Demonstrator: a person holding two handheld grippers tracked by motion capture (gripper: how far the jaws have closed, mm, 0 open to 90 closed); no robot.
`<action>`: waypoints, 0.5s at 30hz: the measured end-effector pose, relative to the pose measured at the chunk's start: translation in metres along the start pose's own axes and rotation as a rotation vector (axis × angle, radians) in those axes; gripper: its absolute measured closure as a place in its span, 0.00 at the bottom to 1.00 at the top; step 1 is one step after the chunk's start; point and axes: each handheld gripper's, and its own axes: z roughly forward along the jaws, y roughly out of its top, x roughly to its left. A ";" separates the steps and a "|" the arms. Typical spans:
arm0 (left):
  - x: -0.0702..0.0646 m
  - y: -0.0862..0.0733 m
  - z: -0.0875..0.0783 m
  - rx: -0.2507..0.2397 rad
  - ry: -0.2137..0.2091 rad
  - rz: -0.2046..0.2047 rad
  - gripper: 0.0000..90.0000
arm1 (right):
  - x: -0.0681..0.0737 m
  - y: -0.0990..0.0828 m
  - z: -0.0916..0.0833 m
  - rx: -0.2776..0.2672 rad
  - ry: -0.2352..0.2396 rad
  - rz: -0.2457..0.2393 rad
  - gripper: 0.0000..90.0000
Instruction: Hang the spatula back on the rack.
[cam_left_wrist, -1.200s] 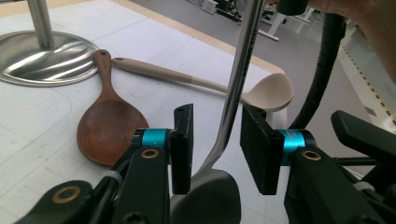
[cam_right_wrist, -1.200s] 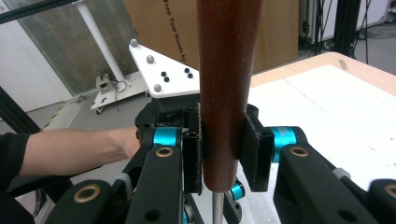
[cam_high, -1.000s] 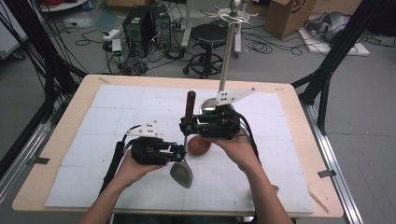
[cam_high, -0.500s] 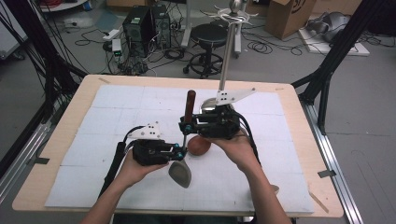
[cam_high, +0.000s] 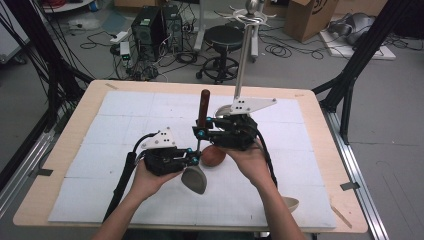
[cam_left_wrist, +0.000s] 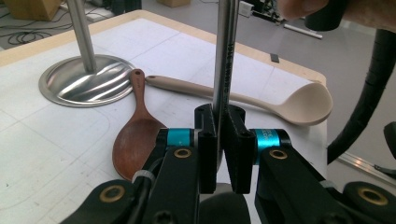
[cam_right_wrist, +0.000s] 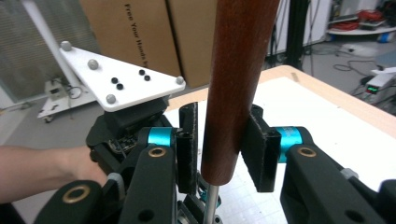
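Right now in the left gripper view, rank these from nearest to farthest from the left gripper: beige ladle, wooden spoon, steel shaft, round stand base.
1. steel shaft: clamped in the left gripper.
2. wooden spoon: lying just beyond, to the left.
3. beige ladle: lying crosswise behind the spoon.
4. round stand base: far left.

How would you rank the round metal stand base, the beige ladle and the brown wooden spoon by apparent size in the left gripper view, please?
1. Beige ladle, longest.
2. Metal stand base.
3. Wooden spoon, partly hidden by the gripper and nearer the camera, so its rank against the base is unsure.
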 end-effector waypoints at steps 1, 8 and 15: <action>0.000 0.000 0.000 0.000 0.000 0.000 0.94 | 0.000 0.000 0.000 -0.002 -0.008 -0.006 0.79; 0.005 0.000 -0.001 -0.016 -0.076 -0.039 0.83 | -0.002 0.001 -0.003 -0.014 0.066 0.004 0.81; 0.011 0.000 -0.006 -0.029 -0.153 -0.067 0.80 | -0.004 0.001 -0.003 -0.007 0.116 -0.012 0.81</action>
